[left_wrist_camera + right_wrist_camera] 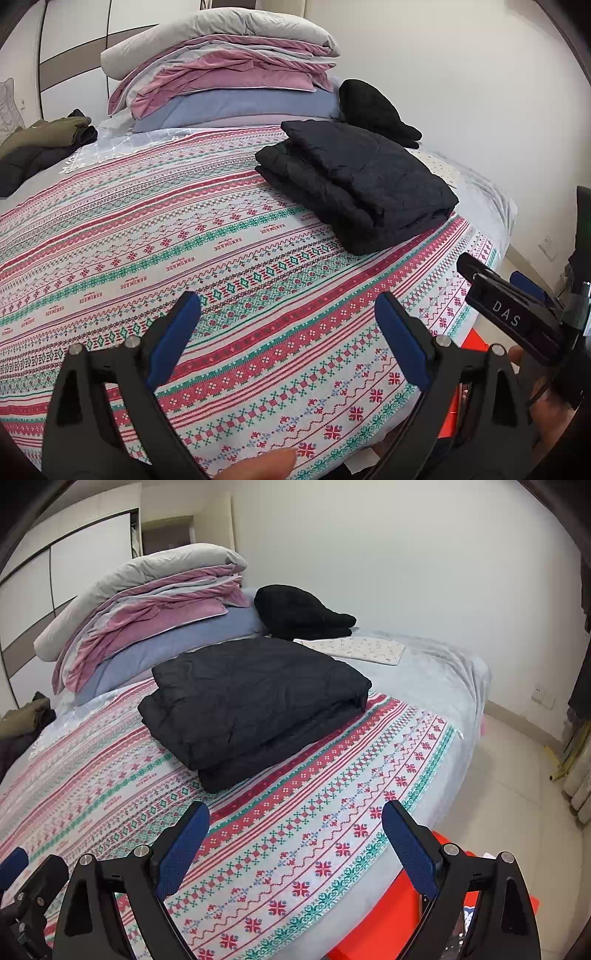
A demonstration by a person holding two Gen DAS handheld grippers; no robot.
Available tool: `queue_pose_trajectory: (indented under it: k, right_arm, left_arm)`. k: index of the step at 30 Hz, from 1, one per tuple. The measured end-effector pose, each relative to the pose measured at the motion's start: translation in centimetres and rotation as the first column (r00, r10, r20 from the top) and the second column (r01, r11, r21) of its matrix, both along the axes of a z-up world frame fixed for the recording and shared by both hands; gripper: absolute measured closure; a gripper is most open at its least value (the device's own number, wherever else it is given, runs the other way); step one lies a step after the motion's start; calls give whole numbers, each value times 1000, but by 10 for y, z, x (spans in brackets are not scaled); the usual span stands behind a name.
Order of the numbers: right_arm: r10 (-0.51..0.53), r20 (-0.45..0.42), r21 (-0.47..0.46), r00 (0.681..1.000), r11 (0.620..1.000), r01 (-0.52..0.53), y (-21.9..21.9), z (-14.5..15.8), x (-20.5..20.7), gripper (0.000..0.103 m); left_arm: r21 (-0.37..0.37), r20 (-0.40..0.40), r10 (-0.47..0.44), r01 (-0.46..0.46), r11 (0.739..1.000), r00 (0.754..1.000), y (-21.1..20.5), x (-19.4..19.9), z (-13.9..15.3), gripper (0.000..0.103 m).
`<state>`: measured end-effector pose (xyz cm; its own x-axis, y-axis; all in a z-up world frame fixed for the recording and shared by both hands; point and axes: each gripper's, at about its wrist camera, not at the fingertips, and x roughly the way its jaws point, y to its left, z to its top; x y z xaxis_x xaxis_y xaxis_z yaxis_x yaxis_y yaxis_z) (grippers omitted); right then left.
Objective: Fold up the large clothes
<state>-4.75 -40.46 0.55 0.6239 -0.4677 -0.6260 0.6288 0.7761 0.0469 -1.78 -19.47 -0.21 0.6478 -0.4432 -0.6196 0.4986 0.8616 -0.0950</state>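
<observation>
A black quilted garment (354, 181) (255, 698) lies folded into a thick rectangle on the patterned bedspread (184, 258) (314, 830). My left gripper (288, 306) hovers open above the near part of the bed, short of the garment, nothing between its blue pads. My right gripper (295, 819) is open too, just in front of the folded garment and empty. In the left wrist view the right gripper's body (517, 317) shows at the right edge. A fingertip (262, 465) of the person appears at the bottom.
A stack of folded quilts and pillows (225, 70) (147, 609) sits at the head of the bed. A second black garment (373, 107) (299, 609) lies behind the folded one. An olive and dark jacket (40, 144) lies at the left. A red box (391, 919) stands beside the bed.
</observation>
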Motion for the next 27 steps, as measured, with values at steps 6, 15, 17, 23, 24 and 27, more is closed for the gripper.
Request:
queue_pose_trajectory:
  k: [6, 15, 17, 23, 24, 27]
  right_arm:
    - [-16, 0, -18, 1000, 1000, 16, 0, 1, -1, 8]
    - [-7, 0, -18, 1000, 1000, 7, 3, 0, 3, 8]
    - [-5, 0, -18, 1000, 1000, 5, 3, -1, 3, 8]
    - [-10, -3, -23, 1000, 1000, 10, 2, -2, 4, 8]
    - [-10, -3, -23, 1000, 1000, 10, 2, -2, 4, 8]
    - [-13, -7, -23, 1000, 1000, 13, 2, -4, 4, 8]
  left_arm:
    - [6, 7, -9, 9, 1000, 1000, -2, -3, 1, 8]
    - [11, -3, -17, 17, 1000, 1000, -4, -3, 0, 7]
    - [17, -5, -22, 22, 1000, 1000, -4, -4, -1, 5]
    - [17, -2, -28, 28, 999, 1000, -7, -5, -1, 1]
    - [19, -2, -28, 28, 999, 1000, -8, -5, -1, 1]
    - [25, -13, -30, 30, 999, 999, -10, -4, -3, 1]
